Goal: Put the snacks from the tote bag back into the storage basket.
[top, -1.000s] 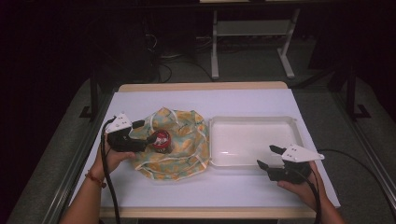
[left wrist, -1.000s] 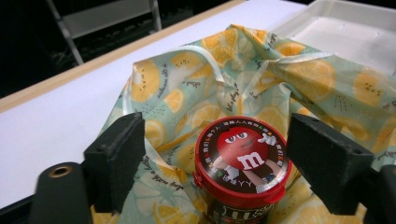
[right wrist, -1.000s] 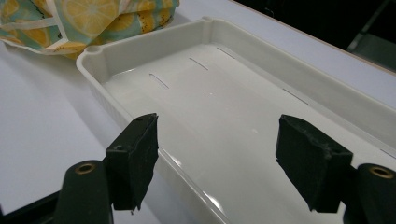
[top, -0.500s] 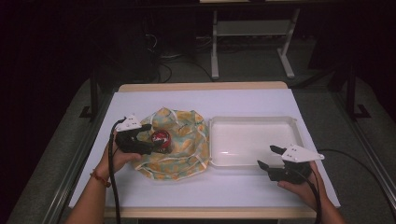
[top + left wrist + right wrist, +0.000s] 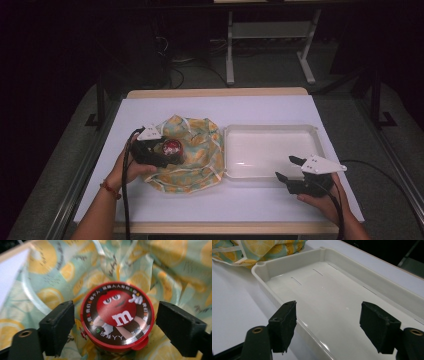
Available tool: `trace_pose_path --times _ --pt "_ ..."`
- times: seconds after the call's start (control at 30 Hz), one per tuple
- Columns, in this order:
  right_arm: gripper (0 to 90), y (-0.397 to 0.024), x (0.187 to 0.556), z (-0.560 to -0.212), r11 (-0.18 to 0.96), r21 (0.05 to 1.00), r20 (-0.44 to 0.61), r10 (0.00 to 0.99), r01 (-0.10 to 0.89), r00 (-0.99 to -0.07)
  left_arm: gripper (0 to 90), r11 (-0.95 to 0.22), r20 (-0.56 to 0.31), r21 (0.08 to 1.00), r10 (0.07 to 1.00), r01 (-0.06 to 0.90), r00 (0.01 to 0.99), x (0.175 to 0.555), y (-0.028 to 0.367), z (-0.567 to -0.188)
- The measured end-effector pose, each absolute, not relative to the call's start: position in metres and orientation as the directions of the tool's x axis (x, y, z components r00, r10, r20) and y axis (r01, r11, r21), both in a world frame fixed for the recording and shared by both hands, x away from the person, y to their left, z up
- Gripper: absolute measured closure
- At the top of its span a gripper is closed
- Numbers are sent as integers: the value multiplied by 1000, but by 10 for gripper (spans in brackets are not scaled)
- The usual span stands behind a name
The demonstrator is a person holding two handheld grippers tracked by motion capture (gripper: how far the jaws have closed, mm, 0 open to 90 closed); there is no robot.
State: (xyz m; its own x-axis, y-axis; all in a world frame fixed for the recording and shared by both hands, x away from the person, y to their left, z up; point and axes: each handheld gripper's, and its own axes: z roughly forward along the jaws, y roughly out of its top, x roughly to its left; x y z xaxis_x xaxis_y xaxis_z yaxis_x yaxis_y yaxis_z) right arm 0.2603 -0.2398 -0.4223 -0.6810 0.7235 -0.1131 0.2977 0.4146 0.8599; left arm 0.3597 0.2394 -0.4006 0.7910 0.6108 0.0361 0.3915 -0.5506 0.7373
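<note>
We have the left gripper at a small round red tin that sits on the lemon-print cloth bag, left of the white tray on the table. In the left gripper view the tin lies between our two black pads, with a sliver of cloth showing on each side, so the pads do not press on it; the jaws have just been opening and now stand wide around it, holding nothing. We judge the tin stiff and light, with a glossy printed lid that would slip under a top touch, so the place to take it is across its round side wall, below the lid rim. A small hinge tab sticks out at the near edge, and we would keep the pads off it so the lid does not pop. The soft bag underneath will give and may let the tin tip as we close.

Our left hand comes in from the left with the gripper lying low and nearly level, pointing toward the tray. The right gripper rests at the tray's near right corner, its jaws spread wide and empty, looking along the bare tray floor
</note>
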Motion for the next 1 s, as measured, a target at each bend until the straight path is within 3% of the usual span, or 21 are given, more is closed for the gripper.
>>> trace_pose_path --times 0.23,0.43,1.0 --pt "288 -240 260 -423 418 859 -117 722 296 -682 150 -601 52 692 594 400 803 367 229 -406" --pt "289 -242 257 -423 417 858 -118 727 299 -677 244 -600 40 686 596 412 802 367 231 -408" --pt "290 -242 257 -424 419 855 -116 728 306 -675 250 -578 24 683 628 445 778 362 236 -408"
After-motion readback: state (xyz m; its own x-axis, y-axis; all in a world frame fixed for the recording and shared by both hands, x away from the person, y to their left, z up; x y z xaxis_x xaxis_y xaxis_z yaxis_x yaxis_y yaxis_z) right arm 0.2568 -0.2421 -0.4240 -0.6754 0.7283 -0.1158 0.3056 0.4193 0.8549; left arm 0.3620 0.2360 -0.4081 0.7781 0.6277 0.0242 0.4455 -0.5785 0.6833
